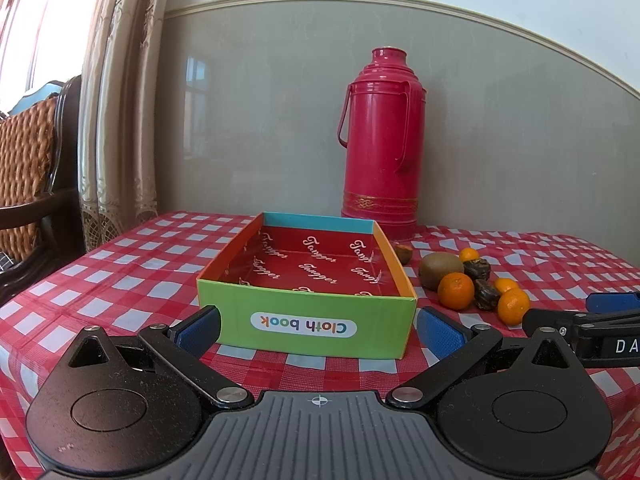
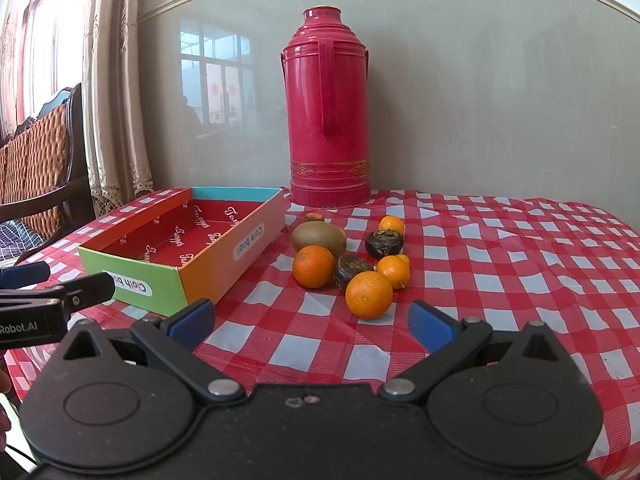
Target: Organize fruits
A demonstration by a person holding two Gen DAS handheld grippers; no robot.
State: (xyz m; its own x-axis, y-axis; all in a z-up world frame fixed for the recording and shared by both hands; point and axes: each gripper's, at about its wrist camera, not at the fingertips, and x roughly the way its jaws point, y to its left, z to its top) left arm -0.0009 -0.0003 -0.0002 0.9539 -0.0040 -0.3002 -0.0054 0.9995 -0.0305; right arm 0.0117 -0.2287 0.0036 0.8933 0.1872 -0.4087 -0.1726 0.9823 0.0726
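A shallow cardboard box (image 1: pixel 308 322) with a green front, orange sides and an empty red inside (image 2: pixel 188 236) sits on the checked tablecloth. My left gripper (image 1: pixel 318 330) stands open in front of the box, its blue pads wider than the green wall and apart from it. Right of the box lies a cluster of fruit: a kiwi (image 2: pixel 319 238), several oranges (image 2: pixel 369 294) and dark brown fruits (image 2: pixel 384 243). My right gripper (image 2: pixel 310 320) is open just short of the nearest orange, with nothing between its fingers. The fruit also shows in the left wrist view, with an orange (image 1: pixel 456 290) in front.
A tall pink thermos flask (image 2: pixel 329 120) stands at the back against the wall, behind the box and fruit. A wooden chair (image 1: pixel 36 176) with a woven cushion and a curtain are at the left. The table (image 2: pixel 520 264) runs on to the right under the red-and-white cloth.
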